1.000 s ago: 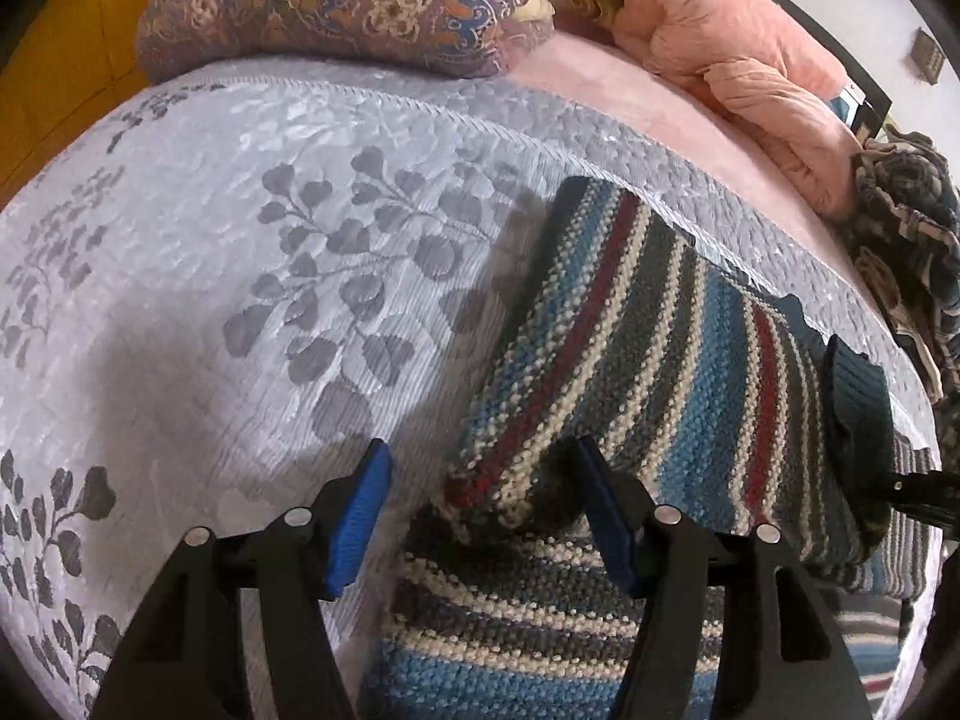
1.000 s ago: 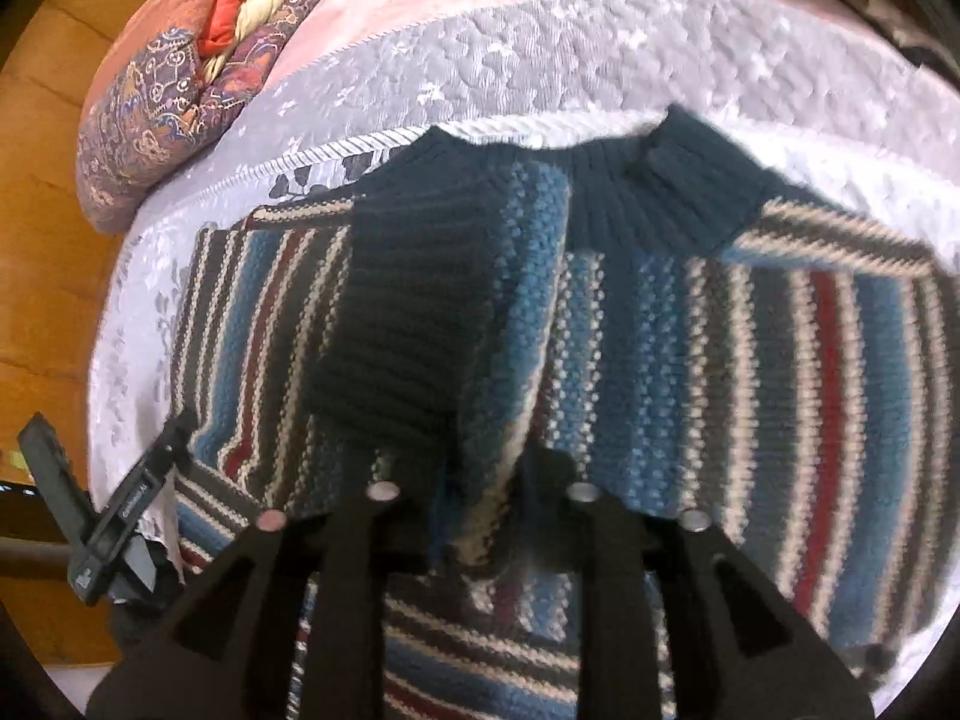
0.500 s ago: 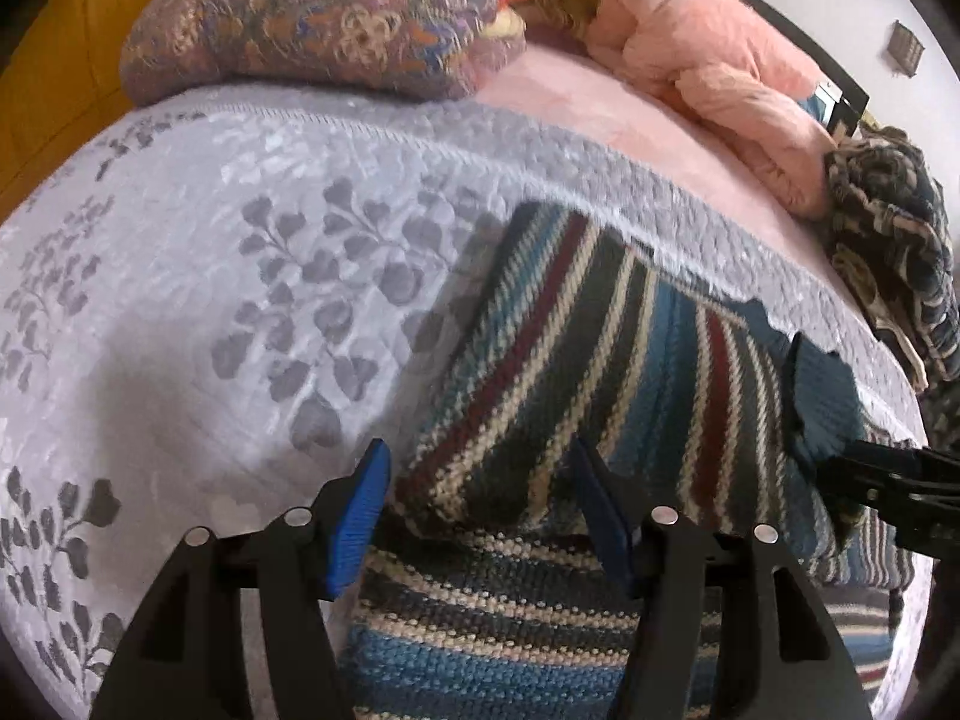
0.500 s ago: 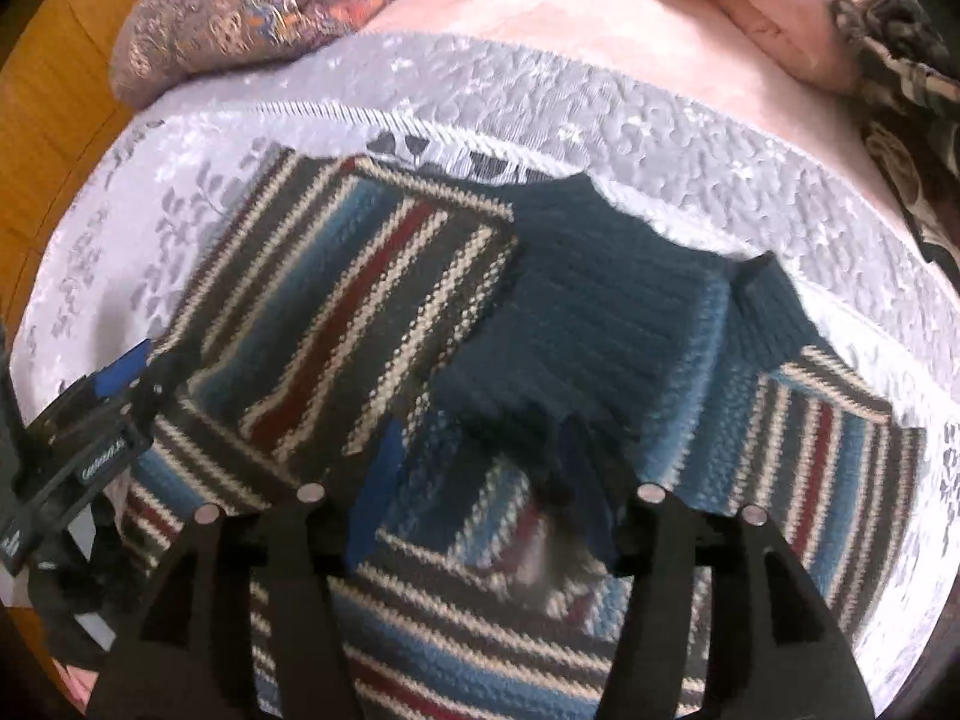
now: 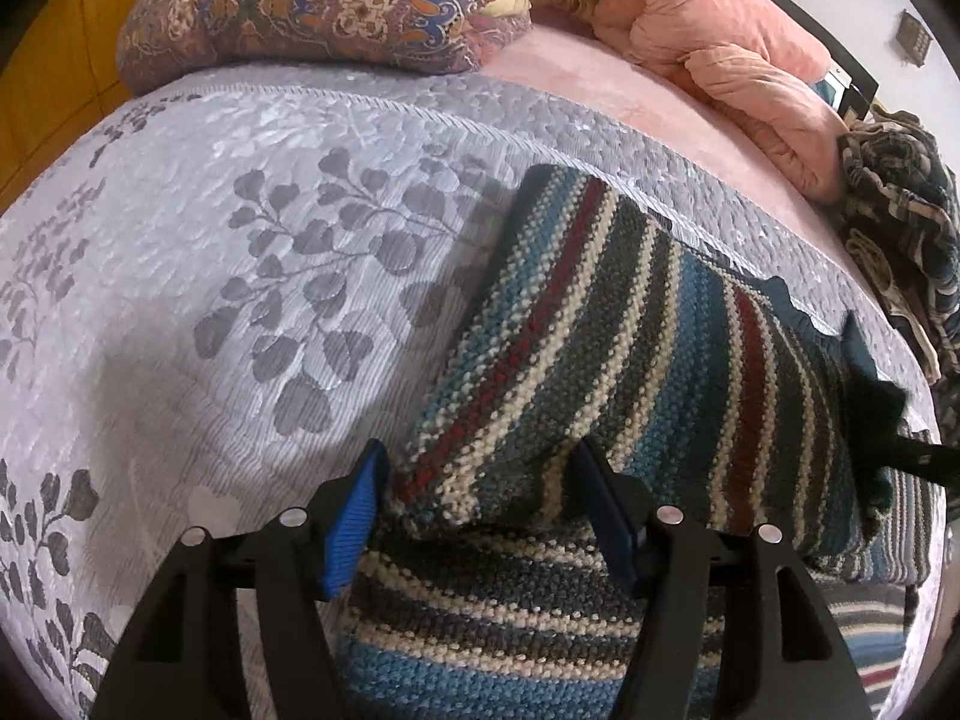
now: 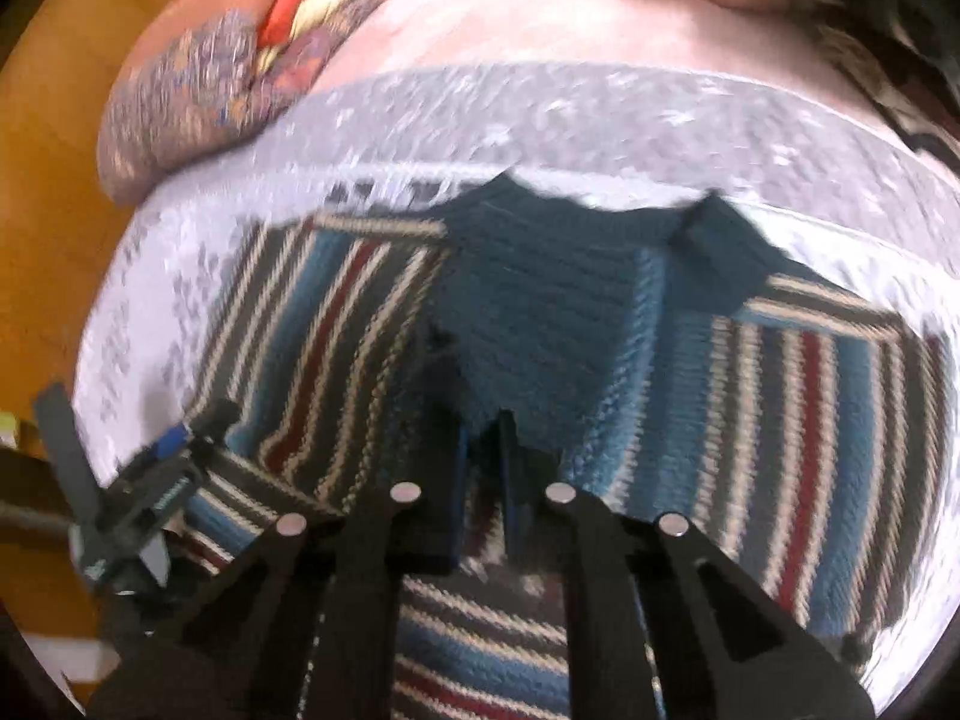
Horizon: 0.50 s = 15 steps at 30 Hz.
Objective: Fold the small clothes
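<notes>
On the bed, over a grey bedspread (image 5: pixel 252 276) printed with leaf sprigs, lay the striped knit sweater (image 5: pixel 648 360), bands of blue, cream, dark red and charcoal, toward the bedspread's right side in the left wrist view. One part was folded over the rest, its folded edge raised just ahead of the left tongs (image 5: pixel 480 510). Left tongs spread wide, blue pads (image 5: pixel 354 516) on either side of that folded edge, not closed on it. Right wrist view blurred. Right tongs (image 6: pixel 483 468) nearly pressed together, only a narrow gap between them, tips at the lower edge of the dark teal ribbed part (image 6: pixel 540 312) of the sweater; could not tell whether any knit was pinched. Left tongs also visible at lower left of that view, at the sweater's edge. Patterned cushion (image 5: pixel 324 0) at the far end of the bed; crumpled pink quilt (image 5: pixel 720 60) and another dark patterned garment (image 5: pixel 900 198) at far right.
</notes>
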{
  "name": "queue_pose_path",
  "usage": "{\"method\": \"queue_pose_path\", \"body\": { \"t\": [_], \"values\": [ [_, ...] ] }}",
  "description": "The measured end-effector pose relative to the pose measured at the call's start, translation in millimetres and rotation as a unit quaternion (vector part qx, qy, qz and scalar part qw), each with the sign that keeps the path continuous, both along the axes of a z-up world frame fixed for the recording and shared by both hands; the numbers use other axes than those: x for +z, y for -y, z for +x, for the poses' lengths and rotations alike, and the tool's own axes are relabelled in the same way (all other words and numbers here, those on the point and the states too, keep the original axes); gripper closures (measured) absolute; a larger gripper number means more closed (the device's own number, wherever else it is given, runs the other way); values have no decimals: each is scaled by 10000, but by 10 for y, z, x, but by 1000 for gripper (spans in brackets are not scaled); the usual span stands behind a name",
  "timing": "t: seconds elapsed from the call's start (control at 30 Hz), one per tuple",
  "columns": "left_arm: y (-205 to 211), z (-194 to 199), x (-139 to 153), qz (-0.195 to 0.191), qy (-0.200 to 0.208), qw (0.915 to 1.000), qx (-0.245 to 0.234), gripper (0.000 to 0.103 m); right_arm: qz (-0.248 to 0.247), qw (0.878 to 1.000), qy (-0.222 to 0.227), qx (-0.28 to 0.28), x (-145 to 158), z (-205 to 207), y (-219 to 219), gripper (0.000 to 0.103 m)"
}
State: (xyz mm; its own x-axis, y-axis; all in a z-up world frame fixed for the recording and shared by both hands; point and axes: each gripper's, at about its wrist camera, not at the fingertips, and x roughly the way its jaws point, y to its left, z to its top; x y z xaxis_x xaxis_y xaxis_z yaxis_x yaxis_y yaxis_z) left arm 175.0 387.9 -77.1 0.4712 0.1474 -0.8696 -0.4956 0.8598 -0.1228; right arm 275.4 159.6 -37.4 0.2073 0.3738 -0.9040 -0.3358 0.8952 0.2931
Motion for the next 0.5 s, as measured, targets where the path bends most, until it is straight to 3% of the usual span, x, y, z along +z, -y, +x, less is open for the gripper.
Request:
{"method": "queue_pose_path", "body": {
  "t": [0.23, 0.5],
  "values": [
    [5, 8, -4, 58, -10, 10000, -13, 38, 449, 9965, -123, -701, 115, -36, 745, 94],
    [35, 22, -11, 181, -41, 9998, -29, 37, 288, 9895, -555, -1303, -275, -168, 1402, 91]
  ]
}}
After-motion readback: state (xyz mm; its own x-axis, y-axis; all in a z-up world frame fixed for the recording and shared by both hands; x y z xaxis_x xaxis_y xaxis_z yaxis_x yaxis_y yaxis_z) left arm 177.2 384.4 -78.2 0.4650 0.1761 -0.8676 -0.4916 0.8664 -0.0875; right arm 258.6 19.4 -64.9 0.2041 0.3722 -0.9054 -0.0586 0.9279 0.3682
